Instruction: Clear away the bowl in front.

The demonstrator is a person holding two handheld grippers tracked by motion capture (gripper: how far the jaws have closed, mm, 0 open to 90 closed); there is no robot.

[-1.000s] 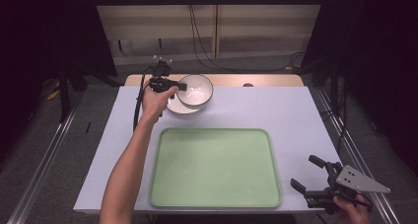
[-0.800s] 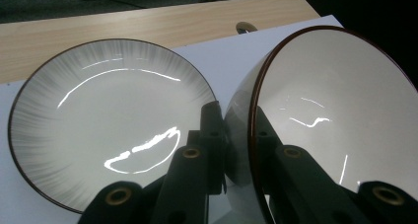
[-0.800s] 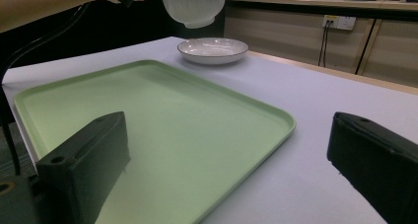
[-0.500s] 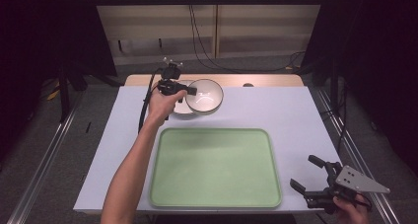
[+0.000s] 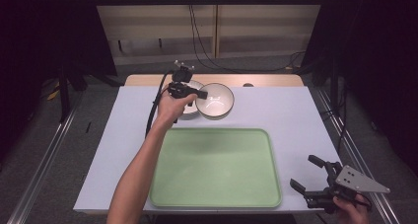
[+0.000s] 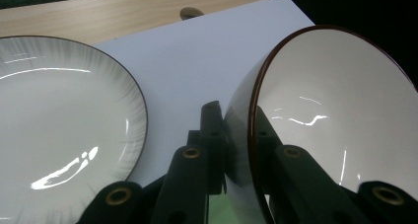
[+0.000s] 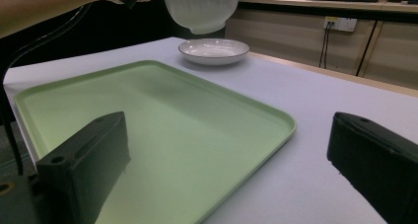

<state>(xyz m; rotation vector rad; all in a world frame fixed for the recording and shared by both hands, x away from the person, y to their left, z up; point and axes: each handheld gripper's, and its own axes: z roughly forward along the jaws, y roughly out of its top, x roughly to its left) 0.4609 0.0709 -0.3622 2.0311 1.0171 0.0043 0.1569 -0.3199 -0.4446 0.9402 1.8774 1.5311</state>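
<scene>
The left gripper (image 5: pixel 193 93), jaws clamped on the rim of the white, brown-rimmed ceramic bowl (image 5: pixel 215 100), has lifted it off the shallow white plate (image 5: pixel 187 111); next, probably the green tray (image 5: pixel 215 167). The right gripper (image 5: pixel 315 180) rests wide open beside the tray.

My left gripper (image 5: pixel 197 93) clamps the near rim of the bowl (image 5: pixel 215 100), one jaw inside and one outside, holding it above the table (image 5: pixel 296 115), just right of the plate (image 7: pixel 213 52) at the far edge. The tray (image 5: pixel 215 167) lies nearer me, mid-table. My right gripper (image 5: pixel 309 176) rests beyond the tray's near right corner, jaws spread toward it.
</scene>
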